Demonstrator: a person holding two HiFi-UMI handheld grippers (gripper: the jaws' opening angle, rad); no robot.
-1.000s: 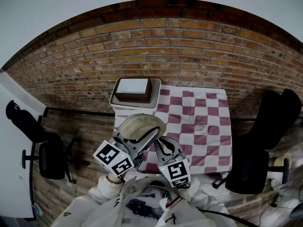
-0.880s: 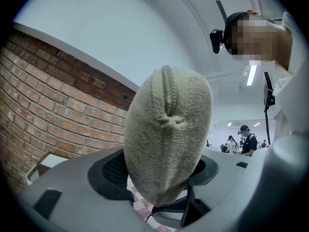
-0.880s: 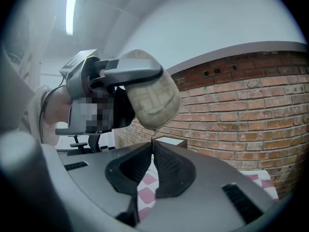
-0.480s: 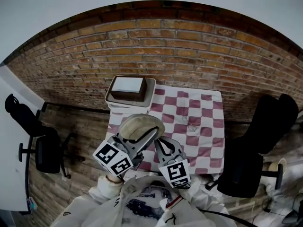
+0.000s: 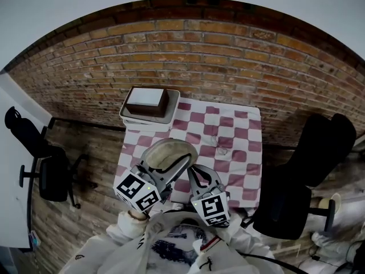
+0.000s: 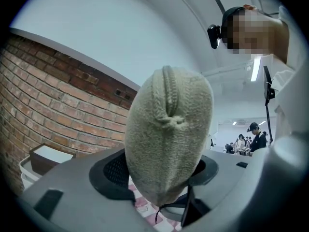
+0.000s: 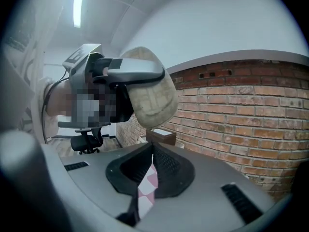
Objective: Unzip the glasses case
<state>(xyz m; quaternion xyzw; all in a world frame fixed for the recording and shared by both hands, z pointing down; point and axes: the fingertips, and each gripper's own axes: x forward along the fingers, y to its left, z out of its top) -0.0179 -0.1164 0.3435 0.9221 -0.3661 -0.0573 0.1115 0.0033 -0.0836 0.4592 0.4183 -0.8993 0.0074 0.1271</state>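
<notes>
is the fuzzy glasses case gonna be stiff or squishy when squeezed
Probably fairly stiff: the glasses case holds its rounded shape clamped in the left gripper. Its fuzzy fabric likely isn't slippery. Seems light, held out by one end.

- The counter [image 5: 246, 178], covered by a red-and-white checked cloth [image 5: 219, 124], stands with the red brick wall [image 5: 199, 56] directly behind it.
- A pale rectangular tray [image 5: 126, 115] sits on the counter's far left corner; a brown rectangular box with a white top [image 5: 146, 100] lies in it.
- The beige fabric glasses case [image 5: 166, 152] sits between the jaws of the left tongs [image 5: 169, 165], over the counter's near left part.
- The right tongs [image 5: 194, 173] are just right of the case.
- A black office chair [image 5: 54, 178] stands left of the counter; a second black chair [image 5: 296, 193] stands to the right.
</notes>
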